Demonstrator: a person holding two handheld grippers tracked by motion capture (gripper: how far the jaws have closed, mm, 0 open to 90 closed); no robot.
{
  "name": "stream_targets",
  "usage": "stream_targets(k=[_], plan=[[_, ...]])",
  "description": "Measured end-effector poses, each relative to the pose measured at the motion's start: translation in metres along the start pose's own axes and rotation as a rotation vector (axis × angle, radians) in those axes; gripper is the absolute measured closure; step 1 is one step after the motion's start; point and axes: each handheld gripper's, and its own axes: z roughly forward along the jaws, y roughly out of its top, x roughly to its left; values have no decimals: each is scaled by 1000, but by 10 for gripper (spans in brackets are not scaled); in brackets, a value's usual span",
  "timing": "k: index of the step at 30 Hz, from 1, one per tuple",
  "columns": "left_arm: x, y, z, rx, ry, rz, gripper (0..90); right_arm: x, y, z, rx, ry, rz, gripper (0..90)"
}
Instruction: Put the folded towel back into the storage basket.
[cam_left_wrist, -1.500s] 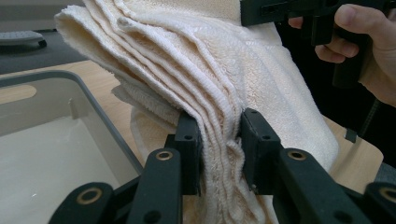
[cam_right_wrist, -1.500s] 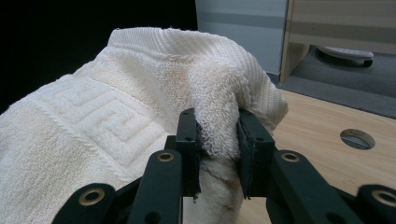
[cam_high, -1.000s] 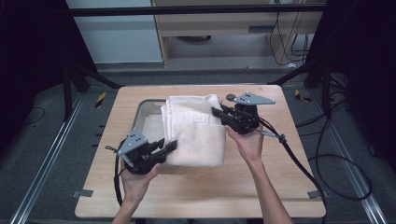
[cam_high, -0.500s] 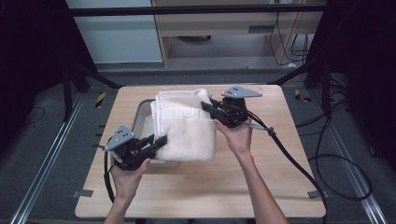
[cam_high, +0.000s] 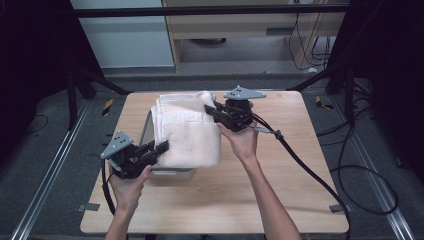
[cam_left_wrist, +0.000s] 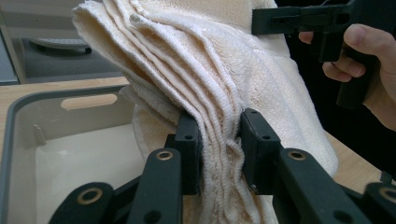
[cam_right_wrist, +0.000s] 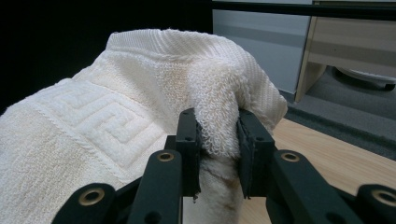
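Towel (cam_high: 187, 132), unlabelled, pinched between left gripper (cam_high: 159, 148) and right gripper (cam_high: 209, 110)

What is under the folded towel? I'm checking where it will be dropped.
Under the towel, gripped by the left gripper and the right gripper, sits a grey bin. Its visible inside looks empty; the towel covers the rest.

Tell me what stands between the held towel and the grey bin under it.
Nothing visible. The folded towel, clamped by the left gripper and right gripper, hangs over the grey bin, whose visible inside looks bare.
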Motion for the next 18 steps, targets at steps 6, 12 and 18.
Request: stream_targets(k=[6, 12, 18], plan=[[10, 2, -5, -7, 25, -11, 703, 6, 4, 12, -5, 11, 2, 730], [23, 2, -9, -9, 46, -30, 704, 12, 9, 25, 2, 12, -8, 730], [35, 2, -10, -9, 64, -47, 704, 17, 12, 40, 5, 16, -6, 730]])
